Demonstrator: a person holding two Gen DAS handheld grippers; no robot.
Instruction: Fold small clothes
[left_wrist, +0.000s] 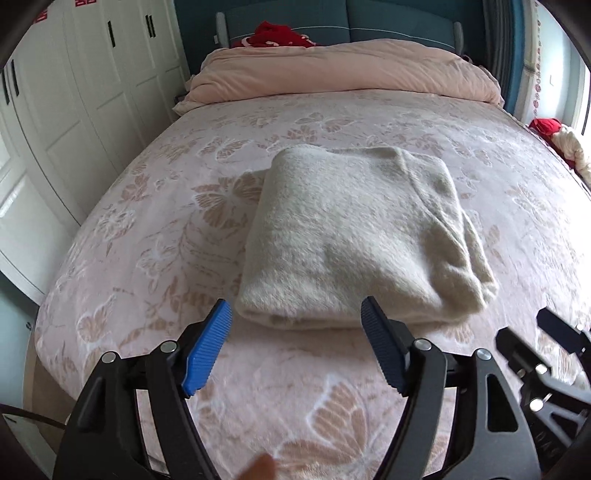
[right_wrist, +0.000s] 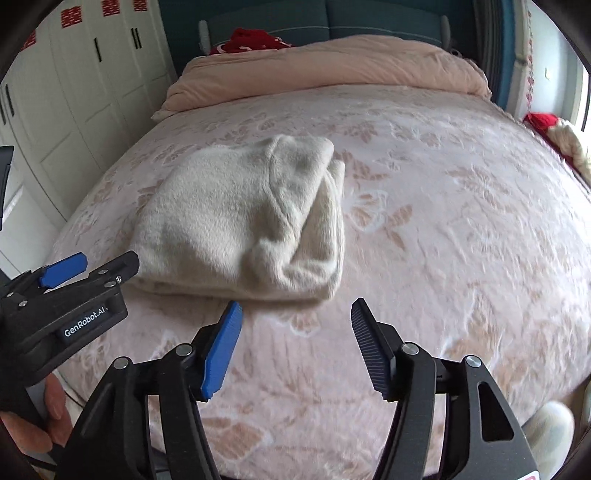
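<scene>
- Along the left edge of the bed (left_wrist: 110, 295), beyond it, I see white wardrobe doors (left_wrist: 66, 110); nothing on that side crowds my reach.
- My left gripper (left_wrist: 295, 347) hangs spread and empty, its blue pads just short of the near edge of the folded garment (left_wrist: 351, 236), not touching it.
- That cream garment lies in a thick, squarish bundle about mid-bed, slightly toward the near edge, on the floral bedspread.
- I judge it light, soft and fuzzy: it should compress under the pads and not slip, but the stacked layers could slide apart or sag if I lift from one side only.
- I'd take hold at the near folded edge, pinching all layers, or at both side edges, one gripper each.
- My right gripper (right_wrist: 295, 345) is likewise spread with nothing between its pads, off the bundle's near right corner.
- At the head of the bed, a peach duvet (left_wrist: 343, 70) is rolled back, with a red cloth (left_wrist: 280, 35) behind it; both are well apart from the bundle.
- By the right edge sits a red-and-cream heap (left_wrist: 561, 140), also out of the way.
</scene>
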